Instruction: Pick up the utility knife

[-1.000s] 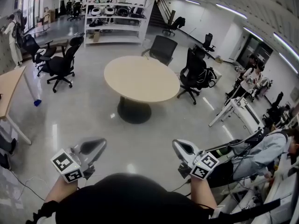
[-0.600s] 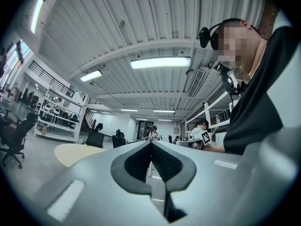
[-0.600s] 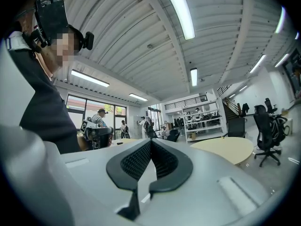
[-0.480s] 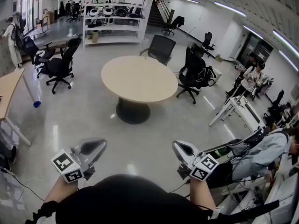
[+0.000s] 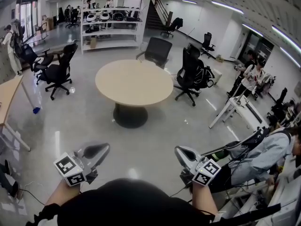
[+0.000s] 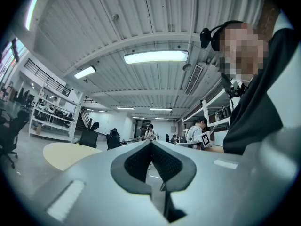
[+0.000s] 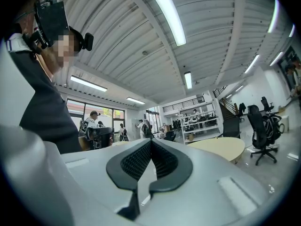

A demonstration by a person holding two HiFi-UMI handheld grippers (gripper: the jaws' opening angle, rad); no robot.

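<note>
The ribbed pads [image 6: 138,161] of the left gripper [image 6: 151,142] meet at their tips with nothing between them. The right gripper [image 7: 151,141] is the same, pads [image 7: 136,161] pressed together on nothing. In the head view the left gripper [image 5: 99,150] and the right gripper [image 5: 186,153] are both held out over bare grey floor, near the bottom of the frame, each with its marker cube [image 5: 69,170] just behind the jaws.

The utility knife cannot be made out in any view.

Farther off, in the middle, stands a round table [image 5: 134,81] with a pale top on a dark pedestal. Black office chairs sit just beyond it [image 5: 157,51], to its right [image 5: 190,72] and well to its left [image 5: 59,72].

The only thing holding other items is the white shelf rack [image 5: 113,32] at the far wall. Its upper shelves carry several round black-and-white objects, too small to identify, and a brownish box [image 5: 93,41] sits low at its left side.

At the left edge a wooden desk [image 5: 9,95] is cut off by the frame, with a small blue object [image 5: 36,110] on the floor beside it. At the right a seated person [image 5: 263,152] in a grey top is partly cut off, amid cluttered desks that cannot be read clearly.
</note>
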